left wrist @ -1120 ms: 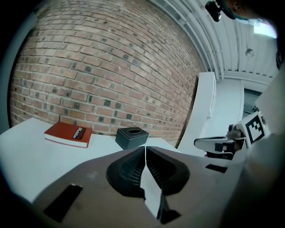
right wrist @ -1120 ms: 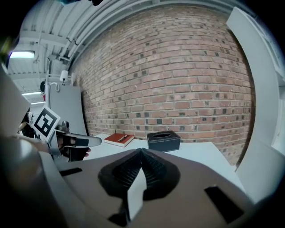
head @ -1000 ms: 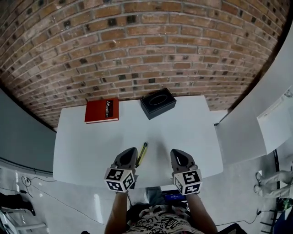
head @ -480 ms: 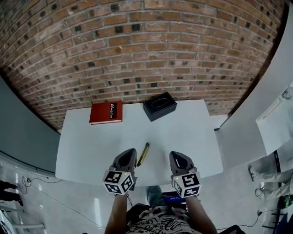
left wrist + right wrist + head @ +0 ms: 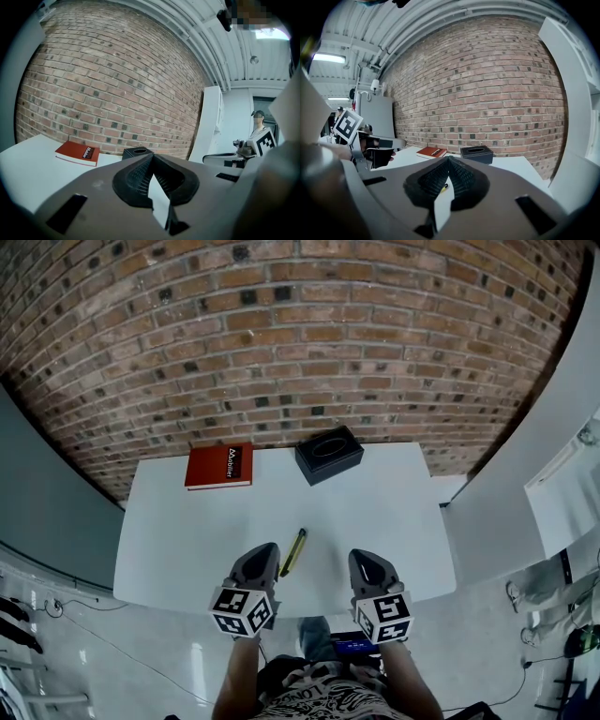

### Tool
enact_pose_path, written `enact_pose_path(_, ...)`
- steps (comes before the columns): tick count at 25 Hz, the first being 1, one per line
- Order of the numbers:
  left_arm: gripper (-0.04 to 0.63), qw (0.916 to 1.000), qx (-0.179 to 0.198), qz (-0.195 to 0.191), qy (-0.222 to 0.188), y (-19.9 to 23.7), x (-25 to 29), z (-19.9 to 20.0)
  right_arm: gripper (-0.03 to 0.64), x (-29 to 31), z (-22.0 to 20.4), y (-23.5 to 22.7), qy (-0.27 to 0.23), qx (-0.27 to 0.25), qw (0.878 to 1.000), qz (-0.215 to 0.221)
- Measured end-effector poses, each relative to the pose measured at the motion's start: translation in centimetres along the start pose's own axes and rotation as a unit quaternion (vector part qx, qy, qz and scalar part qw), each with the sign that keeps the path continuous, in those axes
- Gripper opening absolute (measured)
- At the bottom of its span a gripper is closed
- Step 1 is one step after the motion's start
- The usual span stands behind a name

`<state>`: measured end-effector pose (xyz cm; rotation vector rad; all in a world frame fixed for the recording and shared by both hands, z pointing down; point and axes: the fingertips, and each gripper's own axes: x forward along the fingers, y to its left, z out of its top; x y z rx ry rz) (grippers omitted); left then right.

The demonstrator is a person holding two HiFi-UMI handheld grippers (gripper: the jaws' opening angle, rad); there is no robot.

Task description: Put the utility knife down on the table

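Note:
The utility knife (image 5: 292, 553), slim and yellow-and-black, lies flat on the white table (image 5: 187, 521) near its front edge. It rests between my two grippers, closer to the left one, and nothing touches it. My left gripper (image 5: 265, 549) hovers just left of the knife with its jaws shut and empty. My right gripper (image 5: 361, 554) hangs farther to the right, also shut and empty. In the right gripper view a sliver of the yellow knife (image 5: 442, 187) shows through the gap under the jaws' closed tips (image 5: 448, 159). The left gripper view shows its own jaws (image 5: 151, 157) meeting at the tip.
A red book (image 5: 219, 466) lies at the table's back left, and a black tissue box (image 5: 329, 454) sits at the back middle. A brick wall rises behind the table. White panels stand to the right, and cables lie on the floor at left.
The head view has shifted slightly. The knife and both grippers keep the same places relative to the table.

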<state>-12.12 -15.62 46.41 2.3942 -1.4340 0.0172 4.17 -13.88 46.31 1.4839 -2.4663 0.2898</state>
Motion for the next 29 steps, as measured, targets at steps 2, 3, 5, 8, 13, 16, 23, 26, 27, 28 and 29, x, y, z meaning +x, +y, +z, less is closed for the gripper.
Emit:
enact_pose_path(2, 0.015, 1.0000, 0.001, 0.000, 0.000, 0.0, 0.0, 0.0, 0.000, 0.0, 0.0, 0.1, 0.000, -0.001, 1.000, 0.002)
enact_pose_path(3, 0.015, 1.0000, 0.001, 0.000, 0.000, 0.1, -0.1, 0.0, 0.000, 0.0, 0.0, 0.2, 0.000, -0.003, 1.000, 0.002)
enact_pose_path(5, 0.015, 1.0000, 0.002, 0.000, -0.001, 0.2, -0.1, -0.1, 0.000, 0.0, -0.2, 0.1, 0.002, -0.006, 1.000, -0.001)
enact_pose_path(8, 0.015, 1.0000, 0.000, 0.002, -0.001, 0.4, -0.1, -0.3, 0.000, -0.1, -0.4, -0.2, 0.003, -0.005, 1.000, -0.004)
enact_pose_path(13, 0.015, 1.0000, -0.001, 0.005, -0.001, 0.7, -0.1, -0.6, 0.000, -0.1, -0.5, -0.3, 0.002, 0.000, 1.000, -0.004)
enact_pose_path(16, 0.015, 1.0000, -0.003, 0.006, 0.000, 0.9, -0.2, -0.6, 0.000, -0.1, -0.4, -0.1, 0.002, 0.003, 1.000, -0.002)
enact_pose_path(23, 0.015, 0.9999, -0.007, 0.008, 0.002, 1.3, -0.2, -0.6, 0.000, 0.0, -0.5, -0.2, 0.004, 0.007, 1.000, -0.002)
enact_pose_path(26, 0.015, 0.9999, -0.008, 0.008, 0.003, 1.4, -0.2, -0.7, 0.000, 0.1, -0.5, -0.2, 0.005, 0.008, 1.000, -0.003)
enact_pose_path(27, 0.015, 0.9999, -0.008, 0.008, 0.003, 1.4, -0.1, -0.7, 0.000, 0.1, -0.5, -0.2, 0.005, 0.009, 1.000, -0.003)
enact_pose_path(28, 0.015, 0.9999, -0.008, 0.007, 0.004, 1.4, -0.1, -0.7, 0.000, 0.2, -0.5, -0.2, 0.005, 0.009, 1.000, -0.004)
enact_pose_path(29, 0.015, 0.9999, -0.008, 0.007, 0.004, 1.5, -0.1, -0.7, 0.000, 0.2, -0.4, -0.2, 0.006, 0.009, 1.000, -0.004)
